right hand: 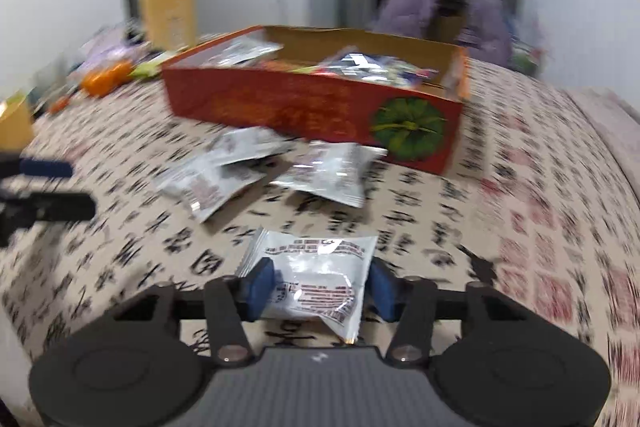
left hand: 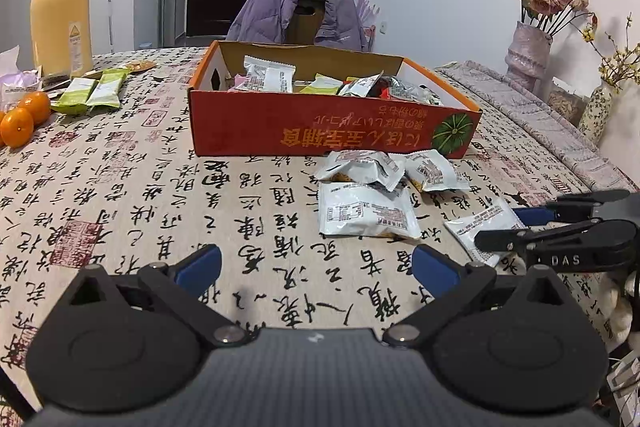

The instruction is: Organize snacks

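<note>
- Right gripper (right hand: 318,289): its blue pads (right hand: 259,287) press on both sides of a white packet (right hand: 316,279), which is pinched between them with its far end sticking out past the fingertips.
- Left gripper (left hand: 318,269): jaws spread wide, nothing between them — only tablecloth (left hand: 120,195) shows in the gap. It sits low over the near part of the table.
- In the left view the right gripper (left hand: 516,227) comes in from the right edge, its fingers on either side of the packet (left hand: 484,231), near the table's right side.
- Box (left hand: 332,107): red outside with orange lettering and a green pumpkin picture at one end, plain cardboard inside. It stands open on the cloth, holding a jumble of wrapped snacks, white, green and red among them.
- Loose packets (left hand: 368,211): three more white ones lie on the cloth just in front of the box — two nearer it, overlapping, and a larger one flat, closer to the grippers.
- Green packets (left hand: 92,93): a few lie side by side to the left of the box, well apart from it.
- Oranges (left hand: 24,115): at the left edge, near the green packets.
- Yellow bottle (left hand: 60,7): upright at the far left, behind the green packets.
- Vase (left hand: 528,55): pinkish, with dried roses, at the far right against the wall.
- The right view is blurred, so print on the far packets cannot be read.
</note>
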Motion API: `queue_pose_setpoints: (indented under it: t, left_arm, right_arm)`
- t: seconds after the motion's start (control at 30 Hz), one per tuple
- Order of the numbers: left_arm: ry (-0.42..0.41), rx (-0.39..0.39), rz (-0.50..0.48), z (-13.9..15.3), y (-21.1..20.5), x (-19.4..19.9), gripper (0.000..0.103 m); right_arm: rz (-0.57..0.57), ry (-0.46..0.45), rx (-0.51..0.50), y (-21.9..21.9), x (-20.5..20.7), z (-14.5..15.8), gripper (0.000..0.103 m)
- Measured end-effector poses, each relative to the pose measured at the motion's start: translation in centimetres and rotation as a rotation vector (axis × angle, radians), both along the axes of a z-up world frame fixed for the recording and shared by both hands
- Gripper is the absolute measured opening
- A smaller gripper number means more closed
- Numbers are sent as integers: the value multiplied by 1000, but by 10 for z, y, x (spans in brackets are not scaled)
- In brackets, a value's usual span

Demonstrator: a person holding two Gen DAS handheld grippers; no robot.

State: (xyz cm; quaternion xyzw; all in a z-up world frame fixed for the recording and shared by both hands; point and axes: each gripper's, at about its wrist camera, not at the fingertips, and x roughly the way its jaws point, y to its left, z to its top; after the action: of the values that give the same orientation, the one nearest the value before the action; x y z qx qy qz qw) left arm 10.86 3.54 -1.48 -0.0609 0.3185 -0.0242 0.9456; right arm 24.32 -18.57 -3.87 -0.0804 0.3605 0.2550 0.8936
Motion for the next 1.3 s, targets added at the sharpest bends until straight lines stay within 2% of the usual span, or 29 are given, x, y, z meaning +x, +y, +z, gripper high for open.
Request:
queue_pose_setpoints:
  t: [0.1, 0.13, 0.2, 0.3, 0.37, 0.43, 0.47, 0.5, 0.57, 0.63, 0.77, 0.9, 1.3]
  left_arm:
    - [4, -12, -5, -1, -2, 4, 103]
    - [6, -19, -10, -2, -3, 6, 103]
    - [10, -27, -16, -3, -6, 8, 103]
    - [10, -35, -35, -2, -9, 10, 103]
    - [0, -32, -47, 0, -11, 10, 103]
    - [-10, -30, -57, 2, -11, 10, 103]
    - [-13, -28, -60, 3, -11, 11, 103]
    - [-15, -28, -63, 3, -10, 11, 103]
    - [-15, -26, -65, 3, -8, 12, 103]
    - [-13, -30, -60, 2, -6, 13, 103]
    - [-11, -38, -50, 1, -3, 12, 103]
    - [-13, -37, -44, 2, 0, 10, 103]
    - [-16, -43, -45, 2, 2, 9, 103]
  right_arm:
    - [-185, -3, 7, -6, -3, 0, 44]
    - [-287, 0, 19, -8, -5, 0, 44]
    - [-403, 8, 59, -10, -9, 0, 44]
    - [-477, 18, 91, -8, -11, 1, 46]
    - [-449, 17, 123, -10, -11, 5, 47]
    - [-376, -12, 114, -12, -14, 13, 67]
    - [-334, -30, 97, -14, -15, 17, 82]
    - [-280, -58, 72, -14, -17, 22, 86]
    - [-190, -100, -20, -18, -18, 30, 86]
    - [-114, -86, -60, -25, -14, 30, 86]
    - [-20, -13, -86, -24, -3, 26, 83]
    - [53, 9, -106, -16, -7, 16, 81]
    - [-1, -7, -92, -7, 2, 4, 80]
